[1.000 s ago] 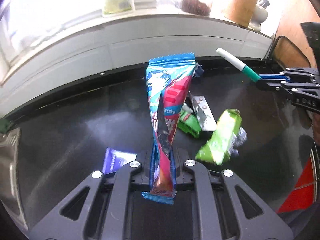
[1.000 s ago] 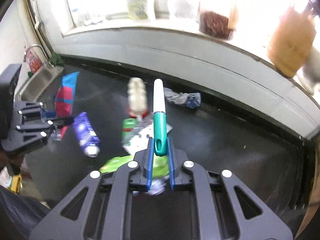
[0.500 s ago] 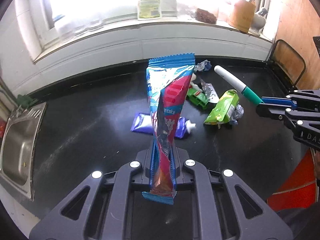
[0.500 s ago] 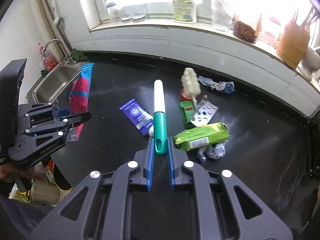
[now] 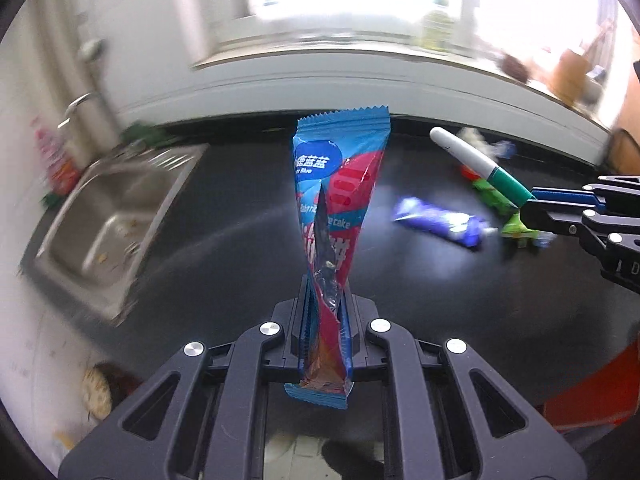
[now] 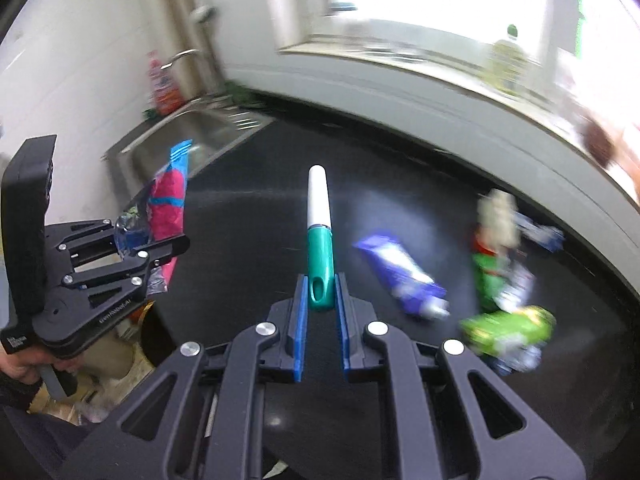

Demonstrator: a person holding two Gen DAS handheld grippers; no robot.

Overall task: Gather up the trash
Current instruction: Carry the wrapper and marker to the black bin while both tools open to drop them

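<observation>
Gripping wrapper (image 5: 336,200) L tool (image 5: 325,320), marker (image 6: 319,236) R tool (image 6: 320,300)

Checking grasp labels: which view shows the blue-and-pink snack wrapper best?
Left wrist. The snack wrapper stands centred and sharp there, pinched near its lower end by the left gripper, printed face legible. The right wrist view shows it only small, side-on and blurred at the left edge, partly hidden behind that gripper.

Left gripper (image 5: 325,316) jaws pinched on snack wrapper (image 5: 334,216), raised above counter. Right gripper (image 6: 320,300) jaws clamped on marker (image 6: 319,236), pointing forward.
</observation>
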